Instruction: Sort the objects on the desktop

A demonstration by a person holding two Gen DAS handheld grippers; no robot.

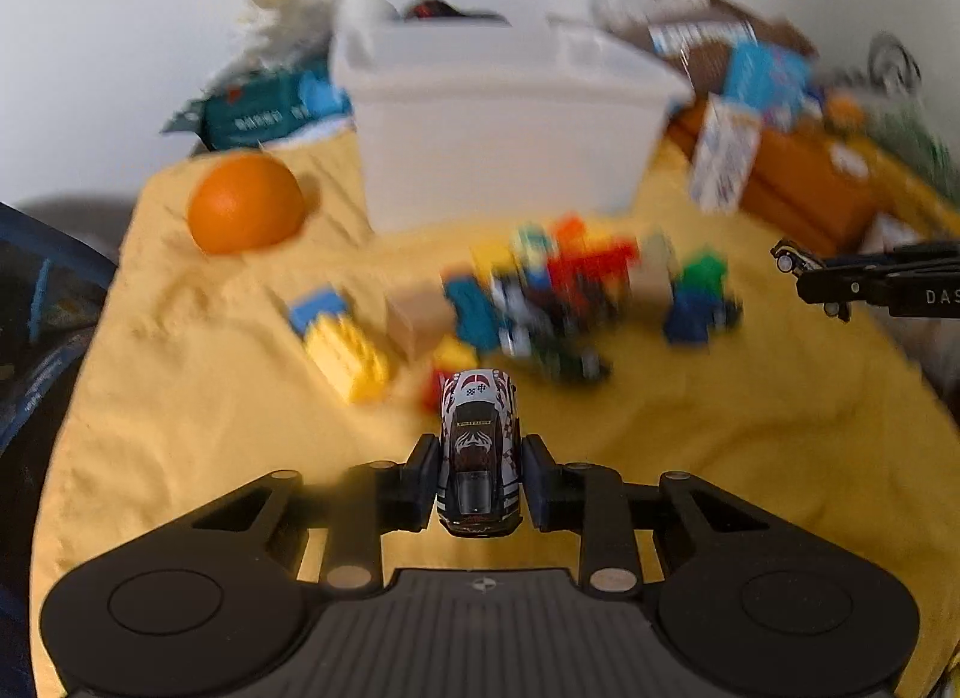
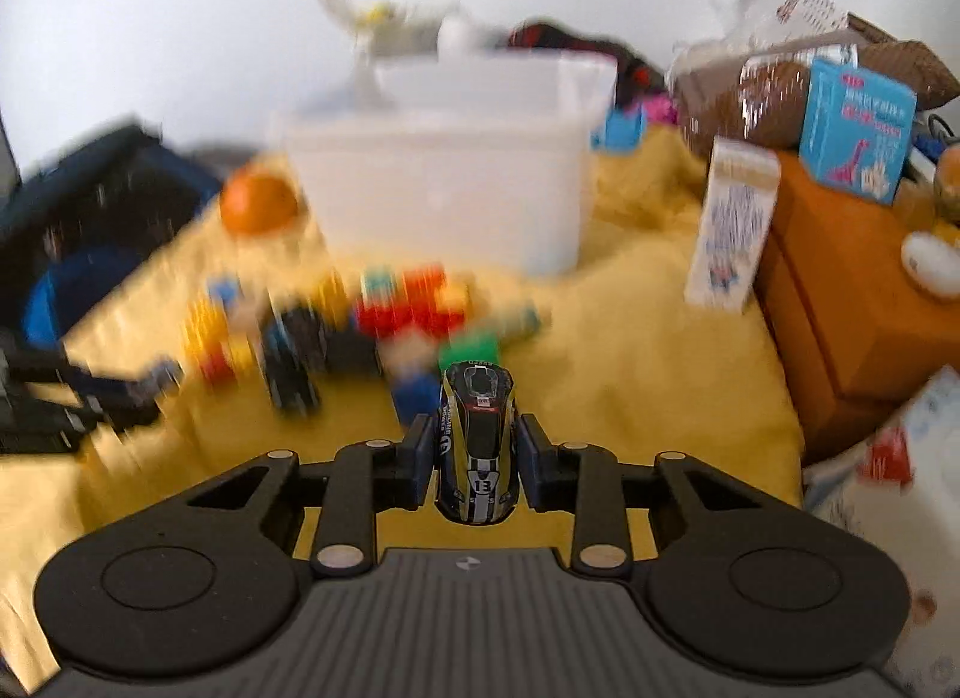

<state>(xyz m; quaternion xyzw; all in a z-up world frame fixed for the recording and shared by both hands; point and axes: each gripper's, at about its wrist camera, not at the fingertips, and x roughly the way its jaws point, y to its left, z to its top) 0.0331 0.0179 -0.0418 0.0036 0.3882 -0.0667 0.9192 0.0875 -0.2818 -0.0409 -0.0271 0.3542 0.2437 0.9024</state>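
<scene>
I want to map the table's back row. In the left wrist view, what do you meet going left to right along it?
orange → white bin → white carton → orange box

White toy car (image 1: 478, 452) and black-yellow toy car (image 2: 477, 449), each nose-forward, clamped in tongs.

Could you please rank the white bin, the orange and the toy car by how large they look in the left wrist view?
1. White bin, clearly the largest.
2. Orange and toy car look similar; the car sits far nearer the camera, held in the left gripper, so unranked.
</scene>
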